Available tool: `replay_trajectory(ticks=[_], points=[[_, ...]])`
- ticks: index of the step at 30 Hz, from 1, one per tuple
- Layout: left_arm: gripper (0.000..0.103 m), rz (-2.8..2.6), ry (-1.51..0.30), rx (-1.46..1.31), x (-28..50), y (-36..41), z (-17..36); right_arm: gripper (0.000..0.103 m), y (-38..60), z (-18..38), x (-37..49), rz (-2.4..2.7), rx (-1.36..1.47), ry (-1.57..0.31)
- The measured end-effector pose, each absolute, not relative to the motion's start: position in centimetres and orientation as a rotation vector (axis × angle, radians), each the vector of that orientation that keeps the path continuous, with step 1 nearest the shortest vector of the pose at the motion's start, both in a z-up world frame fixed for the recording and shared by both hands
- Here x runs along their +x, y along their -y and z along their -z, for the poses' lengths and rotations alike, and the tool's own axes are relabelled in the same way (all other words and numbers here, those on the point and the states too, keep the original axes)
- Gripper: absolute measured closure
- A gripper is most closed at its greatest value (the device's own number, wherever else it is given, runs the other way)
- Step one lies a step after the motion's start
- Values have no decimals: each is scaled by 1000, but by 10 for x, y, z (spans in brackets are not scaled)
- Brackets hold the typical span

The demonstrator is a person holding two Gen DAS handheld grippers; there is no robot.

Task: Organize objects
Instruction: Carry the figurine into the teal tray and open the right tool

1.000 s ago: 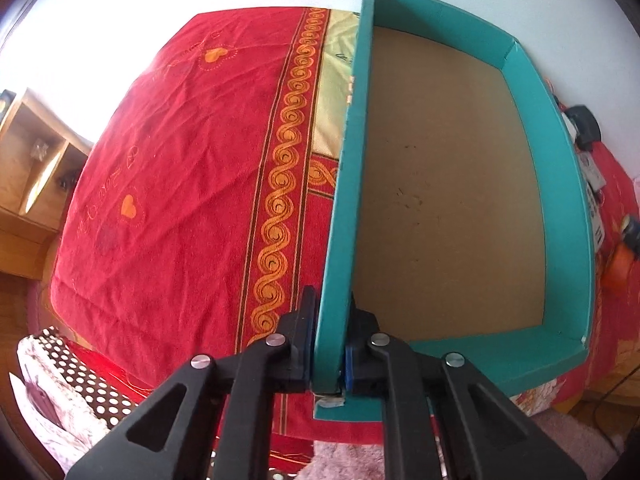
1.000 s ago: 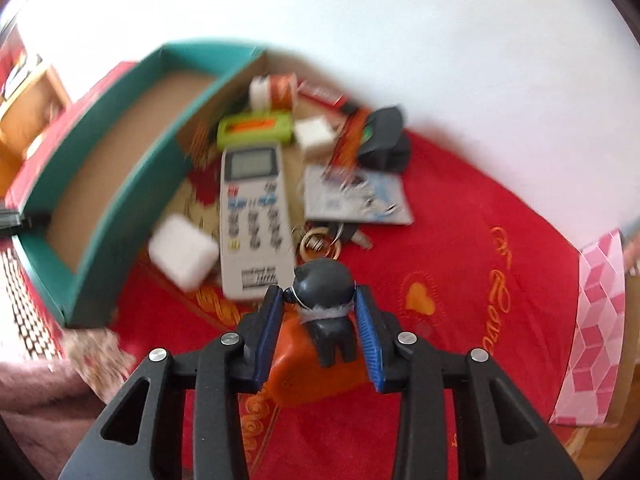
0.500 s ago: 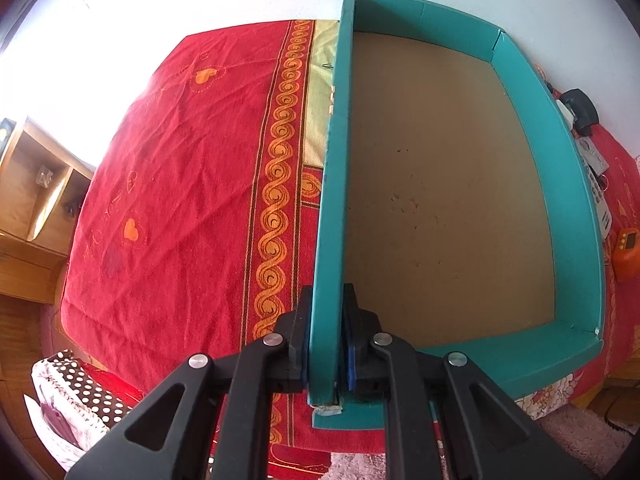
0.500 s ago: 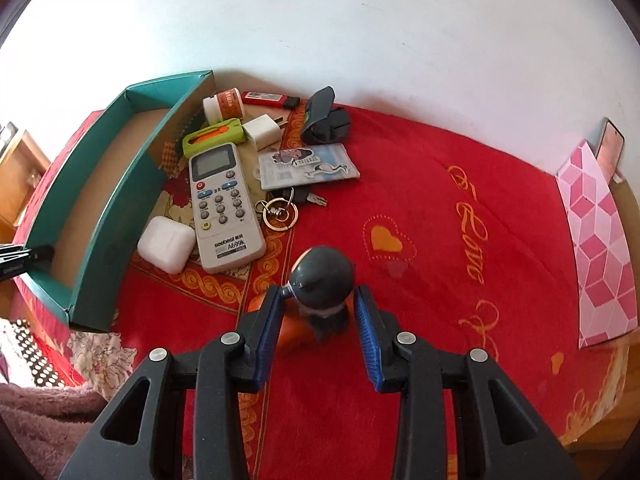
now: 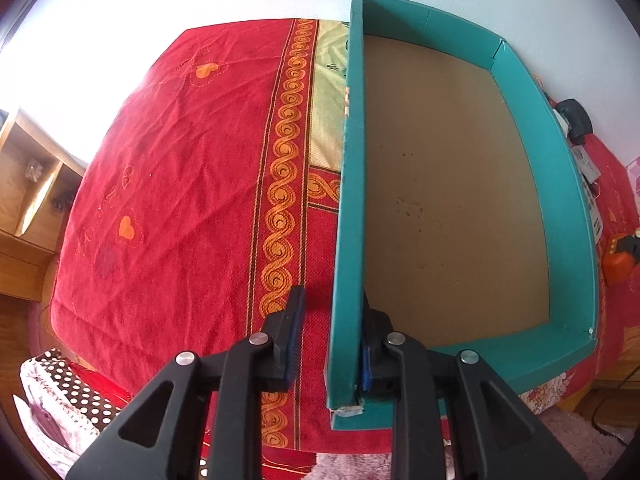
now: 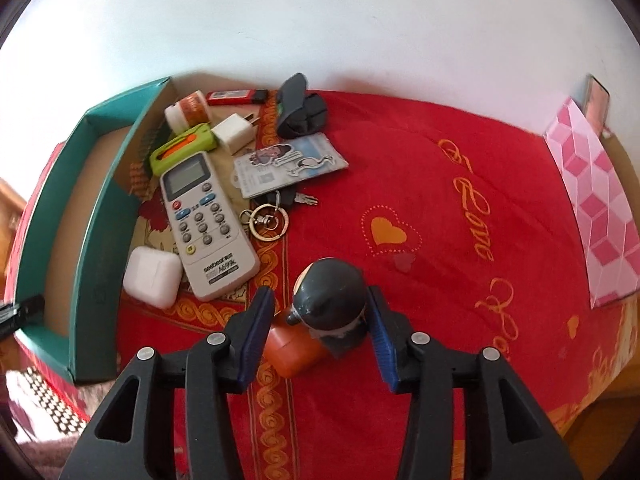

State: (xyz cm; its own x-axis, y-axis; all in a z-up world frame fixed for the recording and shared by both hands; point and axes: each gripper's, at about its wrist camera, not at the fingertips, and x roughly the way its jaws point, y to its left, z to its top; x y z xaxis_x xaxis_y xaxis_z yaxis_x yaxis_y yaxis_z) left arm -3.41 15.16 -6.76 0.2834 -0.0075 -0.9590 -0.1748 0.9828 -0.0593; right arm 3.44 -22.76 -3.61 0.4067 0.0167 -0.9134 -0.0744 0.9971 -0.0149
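Teal box (image 5: 568, 184): open-topped, brown cardboard floor, nothing inside; it sits on the red cloth (image 5: 180, 184) with its far end near the white wall.
Left gripper (image 5: 326, 334): straddles the box's near-left wall close to the corner; jaws opening. The right pad lies against the wall's inner face, the left pad stands clear of the outer face with cloth showing in the gap. No grip on the wall.
Orange device (image 6: 296, 350): orange body with a dark rounded knob on top, resting on the cloth in front of the box's right side.
Right gripper (image 6: 320, 330): poised over the orange device with the knob between the blue pads; jaws opening. A gap shows at the left pad; the right pad is at or just beside the knob, contact not certain.
Loose items beside the box: white remote control (image 6: 206, 220), white earbud case (image 6: 152, 276), green cutter (image 6: 182, 148), white plug adapter (image 6: 234, 132), small jar (image 6: 188, 110), red lighter (image 6: 236, 97), card holder (image 6: 290, 164), key ring (image 6: 268, 218), black clip-like object (image 6: 298, 106).
Edge of cloth: pink patterned panel (image 6: 592, 208) at the far right.
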Motion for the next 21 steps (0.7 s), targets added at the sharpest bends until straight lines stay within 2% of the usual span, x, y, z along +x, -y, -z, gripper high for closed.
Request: replay_trajectory(ticks=[1,3,15,21], points=[[81,-107,-1279,-158,-34,-152,67,59,228,35,35,-51,-54,-1146],[81,-92,-1272,-133,-35,-153,66,70,226,31,36,-35,-70,-1128],[81,3,-1261,-59,-33,-148,64,71,188,-17,30,-82,-87,-1017],[91,34,-1259,-45,-33,-142,64,70,127,-41,44,-268,-152,-989]])
